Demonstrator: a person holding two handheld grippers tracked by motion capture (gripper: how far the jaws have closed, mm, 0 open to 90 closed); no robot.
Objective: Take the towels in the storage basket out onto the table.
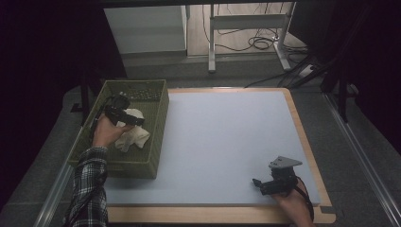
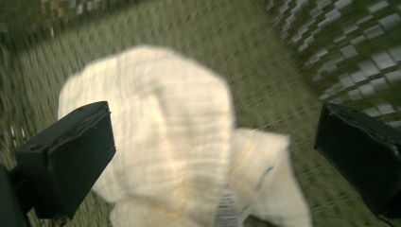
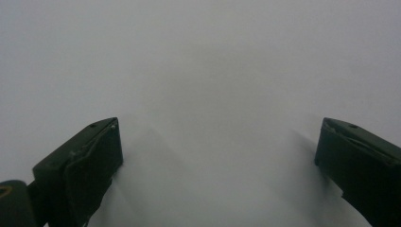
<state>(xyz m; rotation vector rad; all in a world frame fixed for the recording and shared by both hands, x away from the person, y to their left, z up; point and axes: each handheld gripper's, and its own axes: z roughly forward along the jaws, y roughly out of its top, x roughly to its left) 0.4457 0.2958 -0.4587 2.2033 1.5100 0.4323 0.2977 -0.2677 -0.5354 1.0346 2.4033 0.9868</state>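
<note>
Cream cloth lies crumpled inside the green woven basket, left gripper over it inside the basket with jaws spread wide, right gripper well apart from the basket over pale tabletop, jaws likewise apart, holding nothing.

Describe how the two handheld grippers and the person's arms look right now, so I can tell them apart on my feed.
Both grippers are black with two blocky black jaws. The right gripper carries a grey three-cornered plate on top; the left gripper shows none that I can see, and a dark cable trails behind it. The left arm wears a black-and-white plaid sleeve. The right hand shows a dark strap.
</note>
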